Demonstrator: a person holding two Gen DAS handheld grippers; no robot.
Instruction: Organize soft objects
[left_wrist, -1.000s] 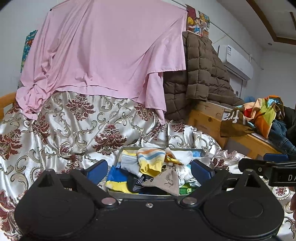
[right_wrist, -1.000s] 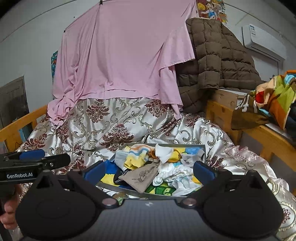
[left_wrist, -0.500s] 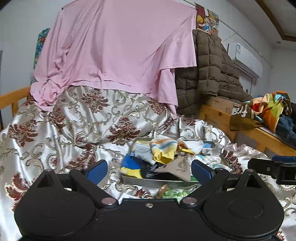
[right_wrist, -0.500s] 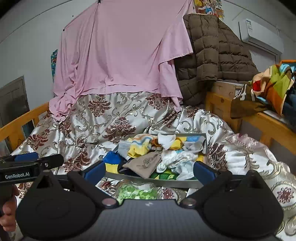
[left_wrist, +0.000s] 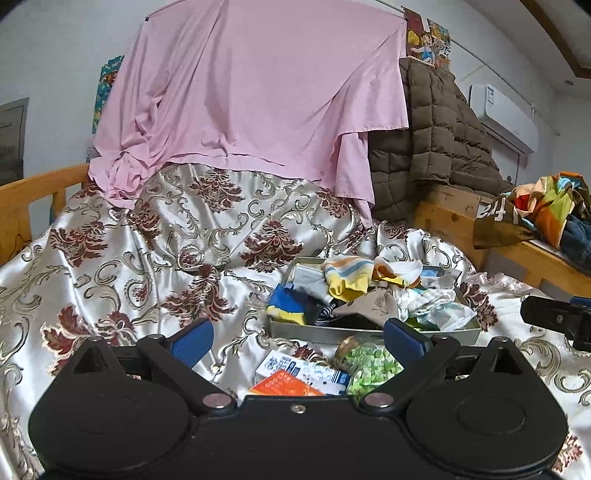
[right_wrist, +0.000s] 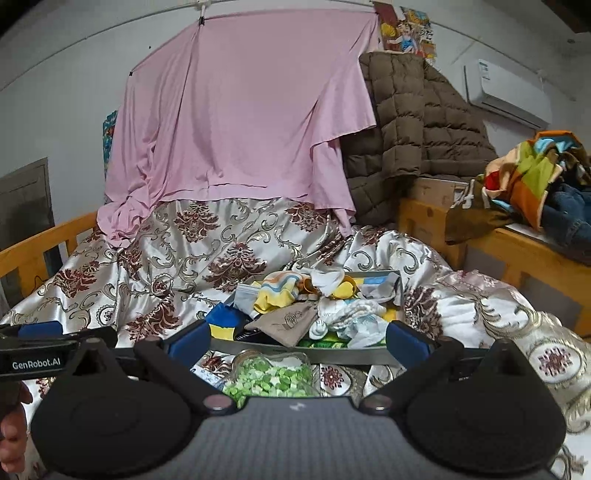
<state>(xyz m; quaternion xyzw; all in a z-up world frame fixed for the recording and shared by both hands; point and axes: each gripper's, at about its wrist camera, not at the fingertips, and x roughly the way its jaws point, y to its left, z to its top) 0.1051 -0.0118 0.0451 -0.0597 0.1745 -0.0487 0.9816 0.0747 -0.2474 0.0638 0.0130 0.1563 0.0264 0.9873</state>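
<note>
Socks and small cloth pieces (left_wrist: 373, 295) sit heaped in a shallow grey metal tray (left_wrist: 332, 328) on the satin floral bedspread (left_wrist: 166, 258).

Left wrist view: a second ago the tray filled the gap between the fingers; now it sits higher and right of centre, so the camera has pulled back and to the left. That exposes a jar of green bits (left_wrist: 371, 363) lying on its side, a white-blue box (left_wrist: 303, 369) and an orange packet (left_wrist: 284, 384) in front of the tray's near wall. The packet is partly cut off by the gripper body, its print unreadable. Left gripper (left_wrist: 297, 338) is spread wide, nothing between the blue pads. The right gripper's tip pokes in at the right edge.

Right wrist view: same retreat; the tray (right_wrist: 303, 352) is farther away than before, and the jar (right_wrist: 273, 374) now shows just in front of it, its lower part hidden by the gripper body. Right gripper (right_wrist: 297, 338) is spread wide, empty. A beige pouch (right_wrist: 288, 321) tops the pile (right_wrist: 317, 299); items below are tangled and hard to separate. The left gripper (right_wrist: 55, 341) enters at the left, with a hand (right_wrist: 13, 439) below it, cut off by the frame.
</note>
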